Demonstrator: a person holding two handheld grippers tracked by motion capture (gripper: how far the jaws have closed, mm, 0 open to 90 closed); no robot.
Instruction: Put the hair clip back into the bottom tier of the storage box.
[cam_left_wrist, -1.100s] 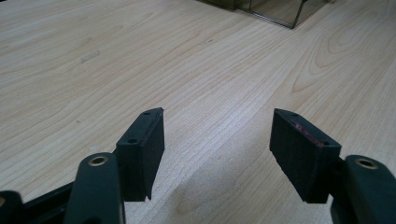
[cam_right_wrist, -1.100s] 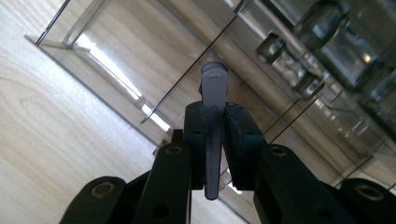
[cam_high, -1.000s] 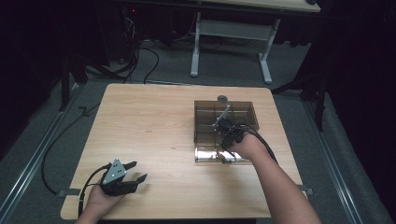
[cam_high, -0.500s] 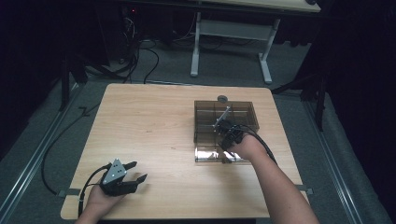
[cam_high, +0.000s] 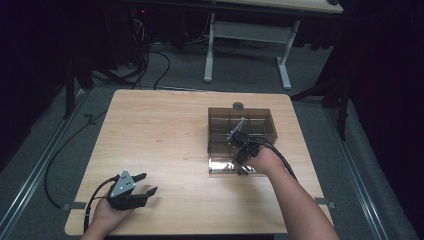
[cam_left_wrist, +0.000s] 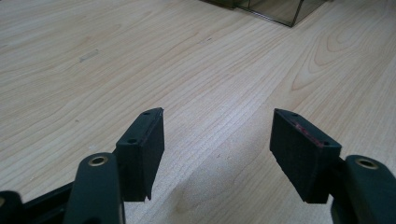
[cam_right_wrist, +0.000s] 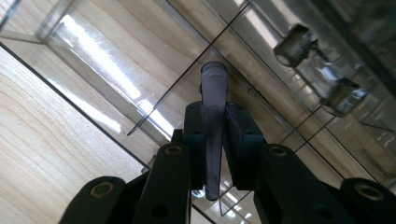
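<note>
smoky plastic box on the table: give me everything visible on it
The box is clear, smoke-tinted plastic, split by thin walls into compartments, sitting flat on the wooden table right of centre. Its lid lies open toward the person. The right claw reaches in from the near edge, shut on a thin translucent tab. Hinges show at the far side.

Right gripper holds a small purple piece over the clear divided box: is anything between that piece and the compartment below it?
Nothing visible blocks it. The right gripper is shut on the purple piece, above the divided box. The compartment beneath shows bare wood through clear plastic; only a thin divider wall runs close by its tip.
</note>
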